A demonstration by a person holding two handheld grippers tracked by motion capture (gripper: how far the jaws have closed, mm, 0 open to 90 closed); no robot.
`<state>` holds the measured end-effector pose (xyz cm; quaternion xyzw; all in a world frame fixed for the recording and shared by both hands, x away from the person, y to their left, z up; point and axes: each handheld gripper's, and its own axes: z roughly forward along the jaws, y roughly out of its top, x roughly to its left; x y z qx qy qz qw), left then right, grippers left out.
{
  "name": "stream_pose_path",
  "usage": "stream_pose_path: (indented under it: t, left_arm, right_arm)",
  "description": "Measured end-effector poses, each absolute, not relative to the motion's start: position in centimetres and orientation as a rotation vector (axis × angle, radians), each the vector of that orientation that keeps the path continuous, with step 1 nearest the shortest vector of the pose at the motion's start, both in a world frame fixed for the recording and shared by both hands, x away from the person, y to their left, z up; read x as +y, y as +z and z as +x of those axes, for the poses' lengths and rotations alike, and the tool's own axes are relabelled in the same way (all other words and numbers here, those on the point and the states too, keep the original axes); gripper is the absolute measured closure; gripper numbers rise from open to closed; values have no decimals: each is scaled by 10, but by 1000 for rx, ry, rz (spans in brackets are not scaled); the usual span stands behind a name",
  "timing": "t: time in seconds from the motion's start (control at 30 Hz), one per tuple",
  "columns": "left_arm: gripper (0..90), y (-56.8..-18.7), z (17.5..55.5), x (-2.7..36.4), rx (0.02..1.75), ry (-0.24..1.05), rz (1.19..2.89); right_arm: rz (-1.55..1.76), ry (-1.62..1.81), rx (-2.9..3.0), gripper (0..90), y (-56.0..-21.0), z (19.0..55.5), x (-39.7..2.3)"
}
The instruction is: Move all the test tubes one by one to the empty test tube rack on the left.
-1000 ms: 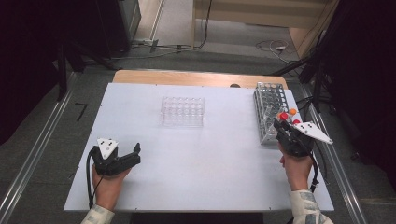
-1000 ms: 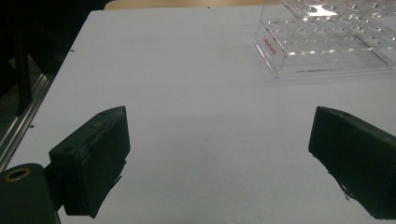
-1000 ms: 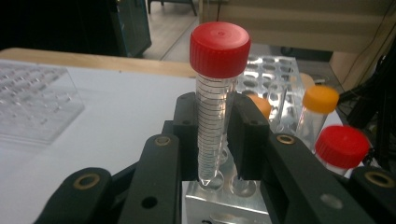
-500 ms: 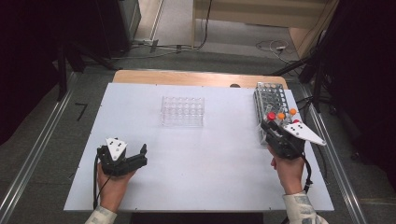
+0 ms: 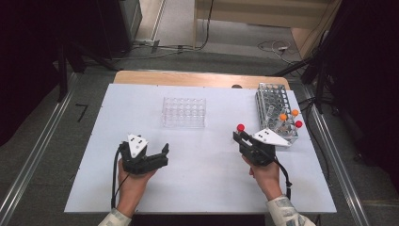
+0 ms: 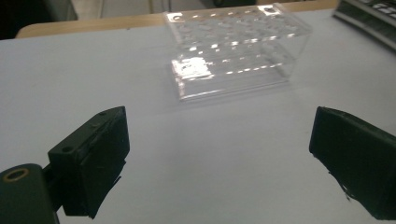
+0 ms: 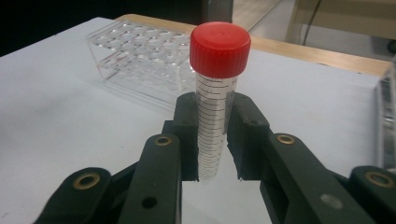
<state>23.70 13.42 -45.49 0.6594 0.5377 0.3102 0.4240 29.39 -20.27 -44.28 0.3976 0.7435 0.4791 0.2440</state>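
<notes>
My right gripper [image 5: 240,136] [image 7: 212,140] is shut on a clear graduated tube with a red cap [image 7: 219,49] [image 5: 241,127], held upright over the white table to the right of centre. A clear empty rack [image 5: 184,112] [image 6: 236,46] [image 7: 140,63] stands at the table's middle back. A grey rack [image 5: 275,110] at the right back holds several tubes with orange and red caps [image 5: 289,118]. My left gripper [image 5: 164,153] [image 6: 219,158] hovers low at the front left, its jaws wide open with nothing between them, pointing toward the clear rack.
The white table top [image 5: 108,122] lies on a wooden board [image 5: 188,77] that shows along the far edge. Metal rails [image 5: 33,160] run along the floor at both sides. Cables [image 5: 273,47] lie on the floor behind the table.
My right gripper has moved left, away from the grey rack, carrying the red-capped tube. The left gripper has shifted right toward the table's middle, still open.
</notes>
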Motion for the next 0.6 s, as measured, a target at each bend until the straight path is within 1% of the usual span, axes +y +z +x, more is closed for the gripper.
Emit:
stream_pose_path:
  t: [0.07, 0.17, 0.33, 0.4, 0.47, 0.6]
  left_arm:
    - [60, -453, 243, 119, 1311, 739, 1674]
    - [62, -452, 248, 110, 1290, 713, 1695]
    - [90, -445, 252, 89, 1224, 666, 1708]
    - [136, -442, 254, 83, 1203, 652, 1707]
    - [152, -439, 256, 77, 1183, 635, 1706]
    - [241, -429, 257, 67, 1126, 597, 1702]
  right_arm:
    - [1072, 1313, 2049, 715, -444, 293, -195]
    - [1051, 1315, 2069, 715, -446, 293, -186]
    - [1010, 1296, 2123, 715, -453, 293, -166]
    - [985, 1286, 2148, 715, -458, 292, -156]
    - [982, 1285, 2156, 715, -459, 291, -154]
    - [952, 1284, 2183, 715, -462, 287, -141]
